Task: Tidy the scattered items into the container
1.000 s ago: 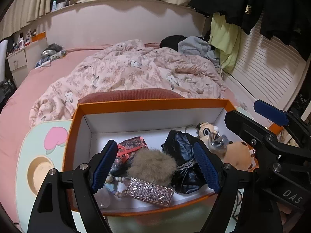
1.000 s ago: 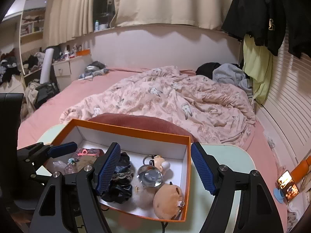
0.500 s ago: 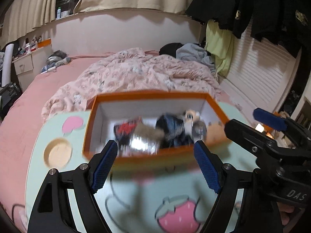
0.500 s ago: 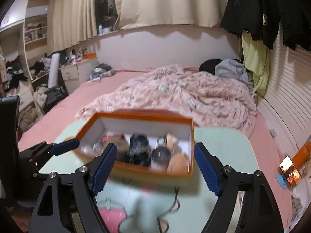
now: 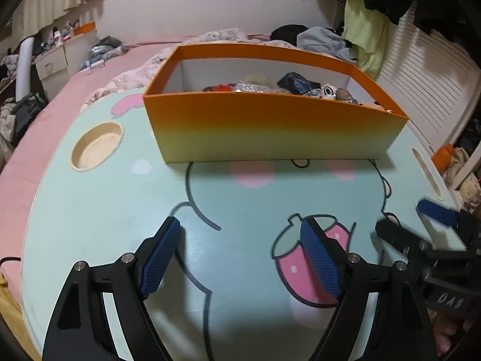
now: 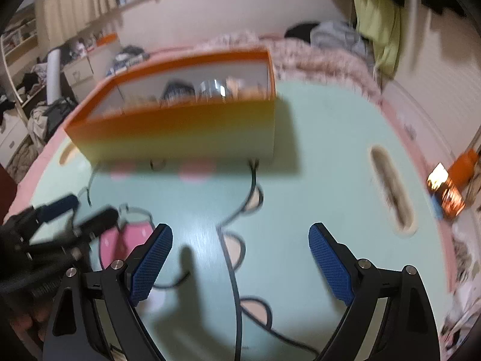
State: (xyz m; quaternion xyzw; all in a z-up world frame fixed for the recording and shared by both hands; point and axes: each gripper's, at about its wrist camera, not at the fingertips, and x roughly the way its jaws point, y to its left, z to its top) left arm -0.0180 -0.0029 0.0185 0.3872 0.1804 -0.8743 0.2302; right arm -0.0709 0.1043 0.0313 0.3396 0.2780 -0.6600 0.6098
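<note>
Container: orange cardboard box with white inner walls (image 5: 270, 126), upright at far side of pale mint-green lap table printed with cartoon strawberry art (image 5: 114, 210); well apart from both claws.
Container, right view: same box (image 6: 180, 132), blurred, toward far left of tabletop (image 6: 324, 156).
Contents: scattered items lying inside box, only tops visible over near wall: black crumpled fabric piece (image 5: 296, 81), red item (image 5: 221, 87), glittery silver piece (image 5: 252, 87), small plush toy head (image 5: 329, 91). Rest hidden by near wall.
Left claw: black two-finger gripper with blue ribbed pads (image 5: 242, 252), released, jaws spread wide, nothing between them; hovering over near part of table, above pink strawberry print (image 5: 303, 266).
Left claw, right view: seen at left edge (image 6: 75, 210), motion-blurred, fingers apart.
Right claw: matching black gripper with blue pads (image 6: 240, 255), released, jaws wide, empty; over near middle of table.
Right claw, left view: at right edge (image 5: 421, 219), blurred, fingers apart.
Table features: round recessed cup holder (image 5: 97, 149) left of box; long narrow slot (image 6: 390, 186) toward right edge.
Surroundings: pink bed with patterned pink duvet (image 6: 315, 60) behind table; dark and lime-green clothes hanging (image 5: 366, 30) at upper right; small lit screen (image 6: 445, 192) beside orange object off right table edge.
Image quality: right view heavily motion-blurred; box contents there not resolvable.
</note>
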